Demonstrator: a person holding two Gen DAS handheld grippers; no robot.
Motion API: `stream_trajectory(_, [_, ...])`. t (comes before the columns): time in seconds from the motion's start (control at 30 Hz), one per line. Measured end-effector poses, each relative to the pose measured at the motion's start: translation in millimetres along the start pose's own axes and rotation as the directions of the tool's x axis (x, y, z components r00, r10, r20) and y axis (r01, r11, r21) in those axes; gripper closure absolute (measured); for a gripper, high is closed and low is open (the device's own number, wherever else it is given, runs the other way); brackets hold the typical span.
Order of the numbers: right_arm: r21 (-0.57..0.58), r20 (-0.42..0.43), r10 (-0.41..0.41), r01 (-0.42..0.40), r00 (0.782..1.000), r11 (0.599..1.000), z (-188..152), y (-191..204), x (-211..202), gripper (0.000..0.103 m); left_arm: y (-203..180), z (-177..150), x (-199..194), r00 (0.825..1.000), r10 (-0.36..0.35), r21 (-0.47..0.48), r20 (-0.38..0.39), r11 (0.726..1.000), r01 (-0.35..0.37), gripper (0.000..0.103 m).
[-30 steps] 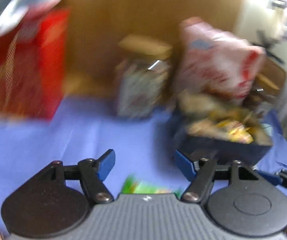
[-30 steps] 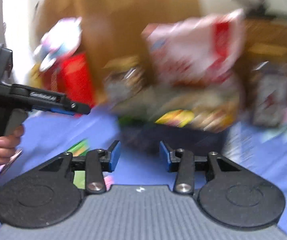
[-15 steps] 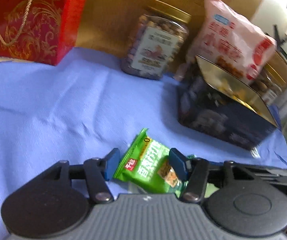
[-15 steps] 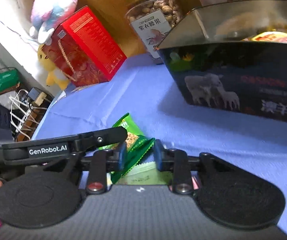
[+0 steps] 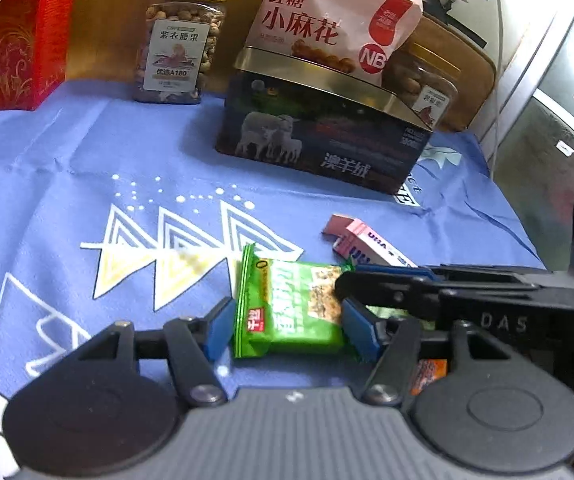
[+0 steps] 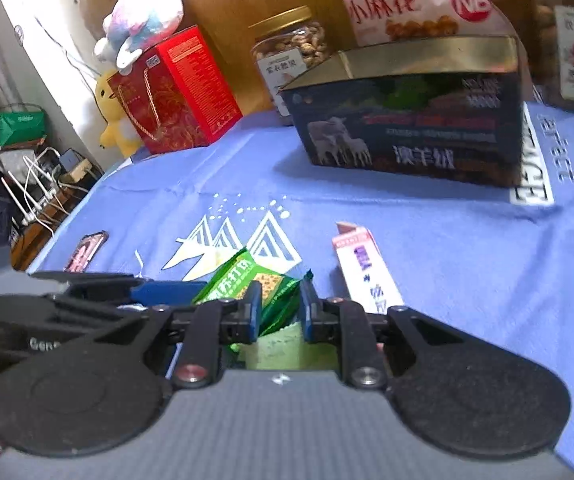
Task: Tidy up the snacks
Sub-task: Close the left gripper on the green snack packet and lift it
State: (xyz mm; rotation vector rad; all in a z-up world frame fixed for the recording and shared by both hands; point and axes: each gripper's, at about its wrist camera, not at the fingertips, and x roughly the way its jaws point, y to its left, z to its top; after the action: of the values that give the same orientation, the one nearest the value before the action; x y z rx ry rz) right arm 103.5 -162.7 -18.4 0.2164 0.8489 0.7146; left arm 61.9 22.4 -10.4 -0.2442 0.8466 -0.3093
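1. Green foil is filling the gap in both views: the green snack packet [image 5: 291,300] is lying flat on the blue cloth [image 5: 87,152], directly ahead of the left gripper [image 5: 289,326] and between its 2 blue pads.
2. The packet's long axis is running across the left gripper's jaws, from pad to pad, so it is spanning nearly the whole opening.
3. The left gripper's jaws have just been opening a little. They are standing released around the packet, flanking its 2 short ends without clearly pressing on them.
4. The right gripper [image 6: 281,300] is reaching in from the right side of the left wrist view and meeting the same packet at its right end, so both hands are equally near.
5. Its jaws have just been closing with the wrapper between them. They are standing narrow, and the pads appear to be clenching that end of the packet.
6. From the right wrist view, the packet is stretching away and to the left of the jaws.
7. The open dark tin box [image 5: 319,140] is sitting well beyond the packet, farther back on the cloth; it is probably the destination.
8. A pink carton [image 5: 367,244] is lying just beside the packet on the right, so the lift is needing to clear it.
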Motion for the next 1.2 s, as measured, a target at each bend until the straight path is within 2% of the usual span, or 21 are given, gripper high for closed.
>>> stream_trajectory(0.33, [-0.058,0.012,0.068,-0.067,0.998,0.996,-2,50,13,0.081,58,-9,-40,0.999,-0.037,-0.149,0.023,0.988,0.04,0.045])
stream_trajectory(0.43, [-0.077,-0.022,0.09,-0.091,0.996,0.993,-13,63,17,0.08,73,-16,-51,0.999,-0.023,-0.178,0.043,0.984,0.03,0.045])
stream_trajectory(0.5, [-0.098,-0.044,0.091,-0.095,0.995,0.991,-24,70,18,0.074,80,-18,-53,0.998,-0.032,-0.192,0.049,0.981,0.041,0.044])
stream_trajectory(0.57, [-0.139,-0.032,0.065,-0.069,0.997,0.988,-34,78,13,0.065,82,-18,-56,0.997,-0.048,-0.191,0.058,0.98,0.058,0.043])
stream_trajectory(0.67, [-0.178,0.003,0.037,-0.036,0.999,0.983,-46,85,4,0.05,84,-17,-62,0.995,-0.055,-0.175,0.082,0.982,0.068,0.034])
stream_trajectory(0.7, [-0.191,0.011,0.031,-0.028,0.999,0.981,-48,86,1,0.048,84,-17,-64,0.994,-0.053,-0.169,0.091,0.983,0.068,0.03])
stream_trajectory(0.77, [-0.227,0.027,0.006,0.0,1.0,0.974,-53,89,-2,0.041,87,-16,-69,0.992,-0.056,-0.166,0.11,0.983,0.074,0.028])
stream_trajectory(0.9, [-0.283,0.029,-0.033,0.04,0.999,0.958,-62,95,1,0.04,91,-14,-66,0.991,-0.088,-0.186,0.101,0.977,0.106,0.028])
stream_trajectory(1.03, [-0.307,0.024,-0.034,0.039,0.999,0.951,-63,99,8,0.04,82,-18,-55,0.993,-0.1,-0.155,0.067,0.982,0.109,0.028])
stream_trajectory(1.13, [-0.354,0.038,-0.058,0.067,0.998,0.933,-69,107,14,0.04,69,-24,-48,0.995,-0.07,-0.122,0.065,0.99,0.077,0.027])
stream_trajectory(1.2, [-0.404,0.062,-0.085,0.103,0.994,0.909,-73,114,17,0.047,58,-26,-45,0.996,-0.075,-0.089,0.056,0.993,0.08,0.03])
